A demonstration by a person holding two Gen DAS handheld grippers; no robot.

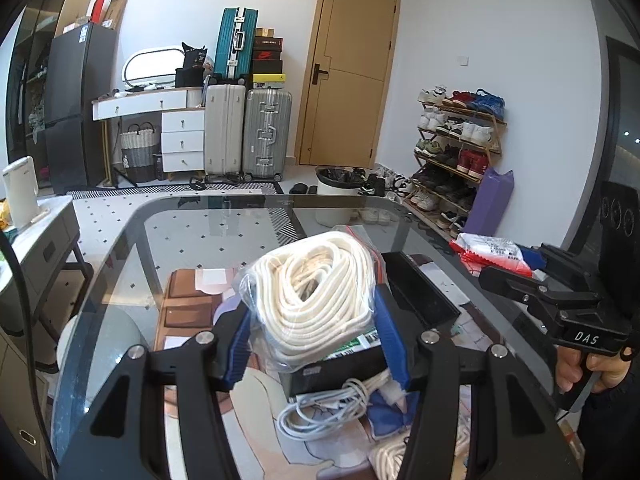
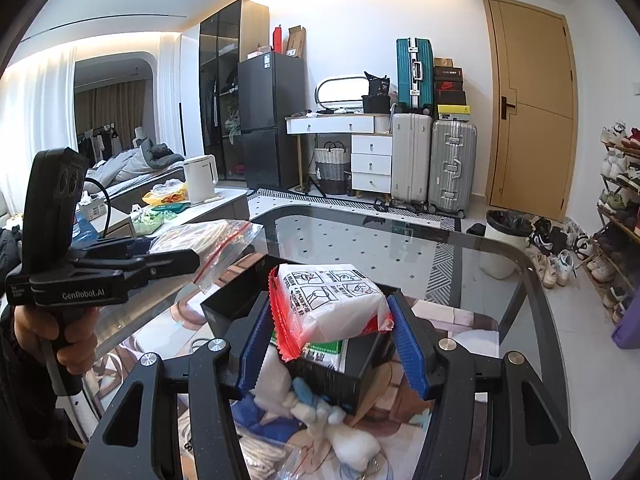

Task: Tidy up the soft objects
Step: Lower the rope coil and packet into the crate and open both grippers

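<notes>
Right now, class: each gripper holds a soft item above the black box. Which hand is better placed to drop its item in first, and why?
Probably the right gripper: its white packet hangs directly over the black box. The left gripper holds the bagged rope higher.

bagged white rope [image 1: 316,300] and red-edged packet [image 2: 336,300] held aloft.

"DAS" stands in white letters on the black body of the right gripper [image 1: 520,266], seen at the right edge of the left wrist view. "GenRobot.AI" stands on the body of the left gripper [image 2: 176,258], at the left of the right wrist view. Print on the white packet [image 2: 332,300] is too small to read
</notes>
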